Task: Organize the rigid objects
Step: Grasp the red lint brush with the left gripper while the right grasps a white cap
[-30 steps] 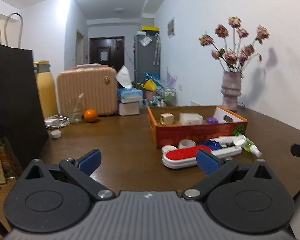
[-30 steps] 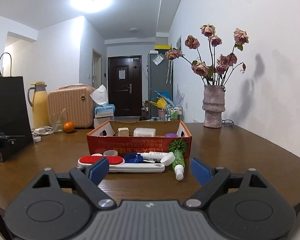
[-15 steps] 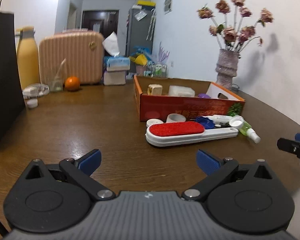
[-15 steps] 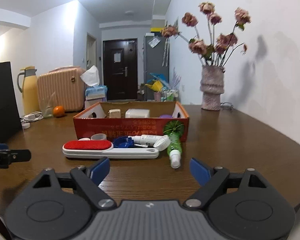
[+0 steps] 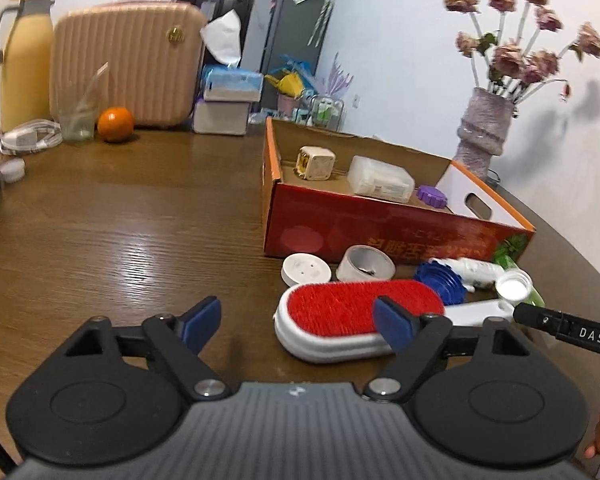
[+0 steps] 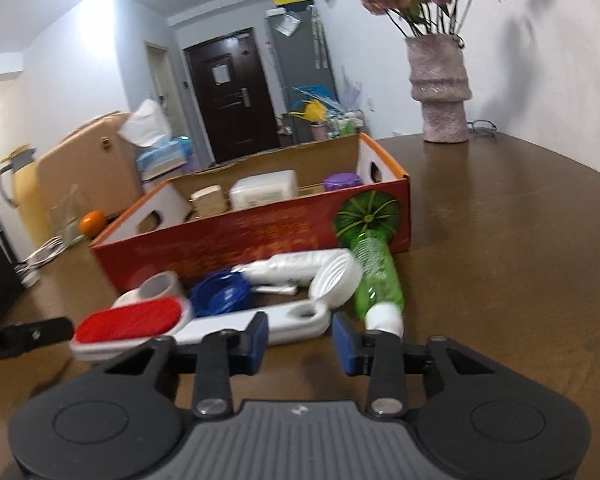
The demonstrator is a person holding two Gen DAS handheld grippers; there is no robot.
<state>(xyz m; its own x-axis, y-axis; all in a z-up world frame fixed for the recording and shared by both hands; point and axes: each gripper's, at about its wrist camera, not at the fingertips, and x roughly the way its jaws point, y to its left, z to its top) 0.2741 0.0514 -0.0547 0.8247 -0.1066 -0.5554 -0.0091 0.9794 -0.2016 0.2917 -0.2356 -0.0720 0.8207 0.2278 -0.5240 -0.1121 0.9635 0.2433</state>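
A white lint brush with a red pad lies on the wooden table in front of a red cardboard box. It also shows in the right wrist view, with its white handle just ahead of my right gripper. My right gripper is open with a narrowed gap and holds nothing. My left gripper is open wide, low over the table at the brush's red end. Beside the brush lie a green bottle, a white tube, a blue lid and a grey ring.
The box holds a beige cube, a white case and a purple lid. A vase of flowers stands behind it. An orange, a glass, a suitcase and a yellow jug stand at the far left.
Both grippers have moved forward and down toward the lint brush. The right gripper's fingers have come closer together. The left gripper stays wide open.
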